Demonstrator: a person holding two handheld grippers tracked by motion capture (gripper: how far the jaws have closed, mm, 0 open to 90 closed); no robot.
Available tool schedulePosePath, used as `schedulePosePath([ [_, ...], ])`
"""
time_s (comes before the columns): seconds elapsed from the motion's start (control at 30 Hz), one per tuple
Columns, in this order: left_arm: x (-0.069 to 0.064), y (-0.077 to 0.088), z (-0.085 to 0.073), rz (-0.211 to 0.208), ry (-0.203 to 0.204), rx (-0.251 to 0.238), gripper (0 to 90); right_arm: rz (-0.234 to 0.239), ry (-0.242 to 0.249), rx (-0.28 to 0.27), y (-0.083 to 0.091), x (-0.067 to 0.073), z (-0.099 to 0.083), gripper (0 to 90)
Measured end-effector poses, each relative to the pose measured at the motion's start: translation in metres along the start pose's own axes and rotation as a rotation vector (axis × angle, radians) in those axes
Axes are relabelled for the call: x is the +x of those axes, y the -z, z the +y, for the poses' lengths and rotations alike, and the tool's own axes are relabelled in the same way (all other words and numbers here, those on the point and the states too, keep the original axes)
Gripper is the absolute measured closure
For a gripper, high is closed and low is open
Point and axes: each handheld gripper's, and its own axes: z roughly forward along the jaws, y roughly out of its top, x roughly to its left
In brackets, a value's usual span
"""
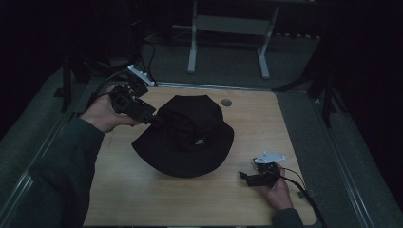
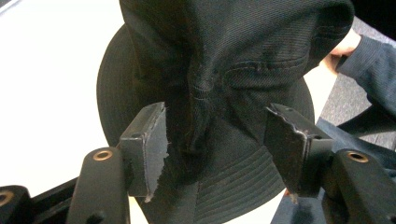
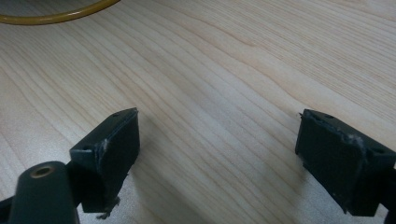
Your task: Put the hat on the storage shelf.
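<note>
- Black bucket hat is sitting mid-table.
- Left claw is gaping wide, straddling a crown fold; it should bite deep on that pleat before closing.
- Right claw is idling wide, empty, near the brim.

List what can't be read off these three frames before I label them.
- High view: the white logo on the black hat is too small and dim to read.
- High view: the left gripper tips merge with the dark hat; contact unclear there.
- Left gripper view: the hat's crown is cut off by the top edge.
- Right gripper view: the yellow cable is cut by the top edge; its ends are hidden.
</note>
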Motion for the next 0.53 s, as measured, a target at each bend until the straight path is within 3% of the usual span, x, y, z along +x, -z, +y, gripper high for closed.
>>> schedulePosePath([
  [0.27,0.001,0.003,-0.009,0.038,0.012,-0.016,33.6,0.0,0.0,0.0,0.0,0.0,0.0,13.6],
  [0.53,0.0,0.006,-0.021,0.058,0.013,-0.042,33.4,0.001,0.0,0.0,0.0,0.0,0.0,13.5],
])
